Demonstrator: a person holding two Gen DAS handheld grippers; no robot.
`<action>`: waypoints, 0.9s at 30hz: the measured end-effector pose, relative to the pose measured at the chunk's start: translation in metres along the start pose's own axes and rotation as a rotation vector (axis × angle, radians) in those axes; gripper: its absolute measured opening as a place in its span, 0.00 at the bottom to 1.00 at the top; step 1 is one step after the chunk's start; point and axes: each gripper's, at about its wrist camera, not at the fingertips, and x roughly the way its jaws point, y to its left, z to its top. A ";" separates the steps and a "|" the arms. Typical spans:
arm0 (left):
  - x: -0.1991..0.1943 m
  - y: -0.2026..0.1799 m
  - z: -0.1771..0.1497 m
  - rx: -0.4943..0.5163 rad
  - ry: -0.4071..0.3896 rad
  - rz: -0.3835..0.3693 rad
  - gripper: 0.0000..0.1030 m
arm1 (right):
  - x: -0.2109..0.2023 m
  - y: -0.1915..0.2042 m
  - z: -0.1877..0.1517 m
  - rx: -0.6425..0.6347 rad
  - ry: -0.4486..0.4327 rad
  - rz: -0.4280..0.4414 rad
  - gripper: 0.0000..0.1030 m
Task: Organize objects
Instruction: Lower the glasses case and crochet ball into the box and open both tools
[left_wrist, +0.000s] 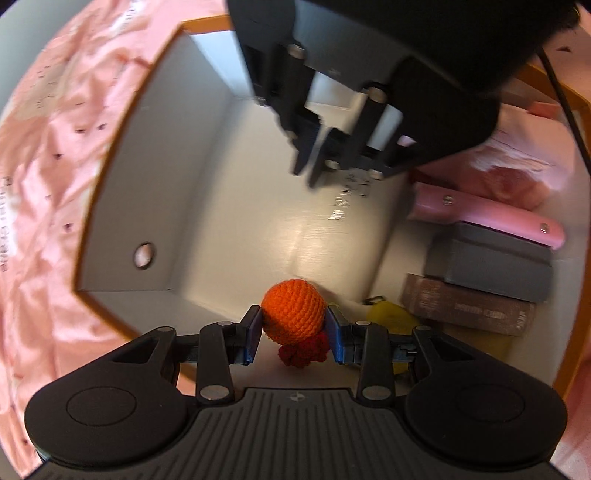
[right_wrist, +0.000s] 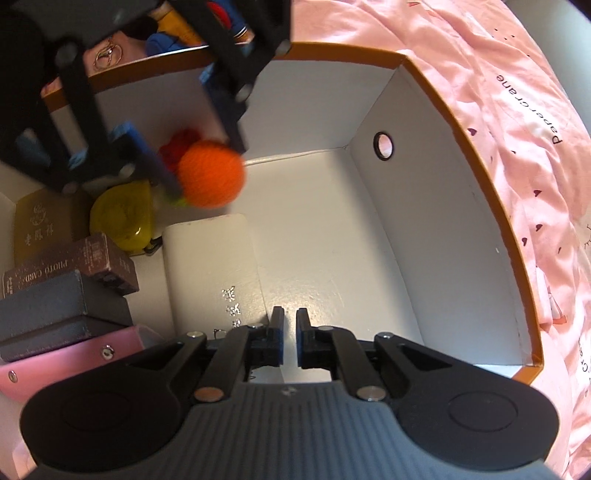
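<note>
My left gripper (left_wrist: 293, 334) fingers holding orange crochet toy (left_wrist: 293, 312) over box (right_wrist: 436, 206); drop pending. Right gripper (right_wrist: 290, 339) fingers narrow, empty. Small boxes (right_wrist: 70, 273), yellow pouch (right_wrist: 122, 218) already in.

Black tool (right_wrist: 290, 341) (blue pads (right_wrist: 279, 341), silver screws)

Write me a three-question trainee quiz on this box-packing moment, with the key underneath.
1. True or false: the left gripper is shut on the orange crochet ball.
2. Which lies directly against the grey box? A) yellow pouch B) pink case C) key ring
3. Fill in: the right gripper has its jaws ____ and holds nothing.

Key: 1 true. 2 B. 3 shut.
</note>
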 end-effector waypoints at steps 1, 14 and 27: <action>0.002 0.000 0.000 0.003 0.007 -0.019 0.41 | -0.001 0.002 0.001 0.002 0.000 -0.005 0.06; 0.024 0.000 -0.002 -0.053 0.065 -0.108 0.45 | -0.008 0.030 0.014 0.036 -0.007 -0.006 0.07; -0.004 -0.007 -0.025 -0.143 -0.093 -0.115 0.67 | -0.038 0.068 0.023 0.097 -0.034 -0.085 0.35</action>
